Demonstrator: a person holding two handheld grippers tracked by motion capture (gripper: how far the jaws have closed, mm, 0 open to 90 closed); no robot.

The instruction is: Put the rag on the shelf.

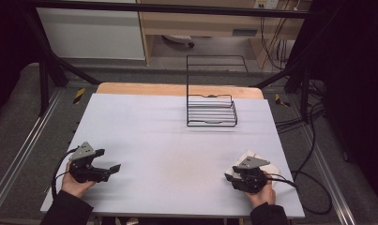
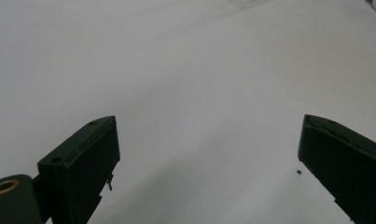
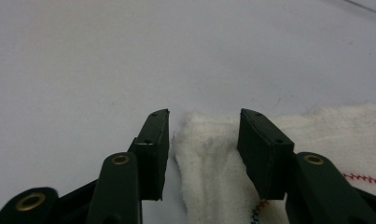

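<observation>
Right gripper view: white cloth (image 3: 209, 158) lies between the unclenched right gripper's (image 3: 203, 140) jaws.

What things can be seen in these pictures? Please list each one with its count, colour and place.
cloth: one, white with red stitching, near right corner of the table, an edge bunched between the right gripper's fingers
wire rack: one, black, far middle of the table, tall back frame upright
table cover: one, pale lavender-grey, spread over the table
wooden board: one, light brown, showing along the far edge of the cover
left gripper: one, black with grey plate, near left, fingers wide apart over bare cover
right gripper: one, black with grey plate, near right, fingers on either side of the cloth's fold
hands: two, dark sleeves, at the bottom edge
</observation>
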